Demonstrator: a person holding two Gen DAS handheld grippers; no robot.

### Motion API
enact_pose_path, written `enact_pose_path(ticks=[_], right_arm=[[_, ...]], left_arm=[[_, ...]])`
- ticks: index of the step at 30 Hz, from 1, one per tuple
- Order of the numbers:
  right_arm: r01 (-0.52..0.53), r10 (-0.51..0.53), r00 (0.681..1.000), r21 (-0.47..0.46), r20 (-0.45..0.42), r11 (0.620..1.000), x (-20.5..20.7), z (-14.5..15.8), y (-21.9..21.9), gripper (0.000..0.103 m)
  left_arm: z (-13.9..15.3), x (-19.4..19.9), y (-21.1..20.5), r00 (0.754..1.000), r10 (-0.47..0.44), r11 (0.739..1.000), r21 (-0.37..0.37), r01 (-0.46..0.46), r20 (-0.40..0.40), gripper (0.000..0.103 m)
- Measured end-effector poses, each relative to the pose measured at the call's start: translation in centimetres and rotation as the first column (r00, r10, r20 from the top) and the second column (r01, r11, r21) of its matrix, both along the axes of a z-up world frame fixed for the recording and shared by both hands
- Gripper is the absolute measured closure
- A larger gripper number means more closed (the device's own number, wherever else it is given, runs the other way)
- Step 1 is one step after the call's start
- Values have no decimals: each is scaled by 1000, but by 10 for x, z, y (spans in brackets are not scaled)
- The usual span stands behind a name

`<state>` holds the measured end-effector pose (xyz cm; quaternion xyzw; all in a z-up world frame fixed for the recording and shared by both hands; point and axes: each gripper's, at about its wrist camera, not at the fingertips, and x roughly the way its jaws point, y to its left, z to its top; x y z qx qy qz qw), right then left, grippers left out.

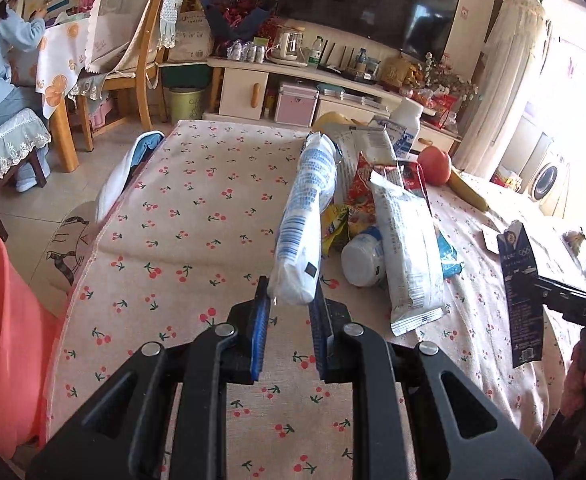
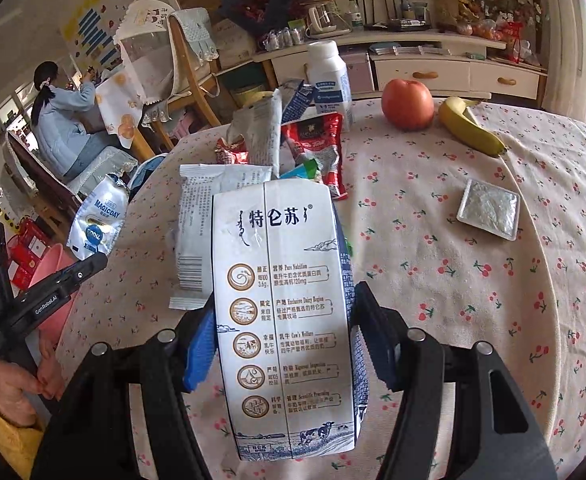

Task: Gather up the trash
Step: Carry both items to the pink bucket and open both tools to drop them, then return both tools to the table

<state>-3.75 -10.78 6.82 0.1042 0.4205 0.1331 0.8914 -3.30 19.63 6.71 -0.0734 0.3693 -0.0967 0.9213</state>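
Above the cherry-print surface (image 1: 197, 216), left tongs (image 1: 291, 304) pinch a white pouch (image 1: 305, 220); right tongs (image 2: 285, 344) clamp a milk carton (image 2: 285, 312).

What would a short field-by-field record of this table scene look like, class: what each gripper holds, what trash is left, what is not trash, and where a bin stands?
left gripper: shut on the white and blue pouch, lifted off the table
right gripper: shut on the milk carton
trash left: red wrapper, white wrappers, foil-topped tray
not trash: apple, banana
surface: cherry-print tablecloth
bin: pink tub beside the table's edge
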Motion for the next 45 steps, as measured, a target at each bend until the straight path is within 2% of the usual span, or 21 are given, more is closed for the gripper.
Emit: enact_pose_path(ticks=[6,10,14,18,21,24,26,27,28,29,31,33,37,39,42,43,45], right_arm=[[-128,126,992,83,25,988,22,25,84,39],[-269,262,963,164,63,949,37,49,168,39],[-413,403,911,225,93,882,46,70,262,39],[-508,502,859,273,98,817,50,77,347,39],[-536,542,838,270,61,800,54,66,397,39],[-539,556,831,255,4,803,58,47,428,38],[-529,550,835,249,-19,811,58,38,439,28],[-527,550,835,247,-27,813,58,35,442,26],[-526,546,837,238,-25,817,57,35,443,22],[-518,534,845,218,-18,827,56,35,442,22],[-504,512,859,190,11,842,53,40,434,22],[-483,483,875,173,44,859,50,45,416,16],[-435,424,899,120,110,892,43,55,368,14],[-420,406,903,84,140,904,37,58,346,14],[-382,366,909,49,202,923,22,59,309,13],[-368,351,908,36,230,929,15,60,297,10],[-332,321,903,-9,286,943,4,61,276,8]], left_arm=[[34,-20,56,992,109,994,-22,-108,62,82],[50,-36,111,961,262,965,5,-264,92,82],[58,-52,172,895,435,897,39,-441,97,82],[43,-60,231,800,599,800,-8,-599,-6,82],[29,-62,257,752,653,754,-20,-657,-84,82],[14,-60,273,727,667,733,-29,-679,-166,82],[8,-57,276,704,681,718,-3,-696,-202,79],[7,-56,275,696,689,713,19,-701,-203,68],[8,-55,274,690,696,708,30,-706,-200,49],[10,-54,274,685,703,702,36,-711,-191,46],[12,-56,271,685,711,699,54,-713,-159,44],[14,-52,266,688,714,699,70,-712,-131,40],[19,-48,244,728,683,729,92,-678,-49,37],[27,-48,227,756,653,753,81,-653,33,34],[40,-49,196,789,584,792,81,-605,189,18],[43,-48,185,800,556,806,87,-585,225,18],[46,-43,166,833,497,845,80,-528,243,18]])
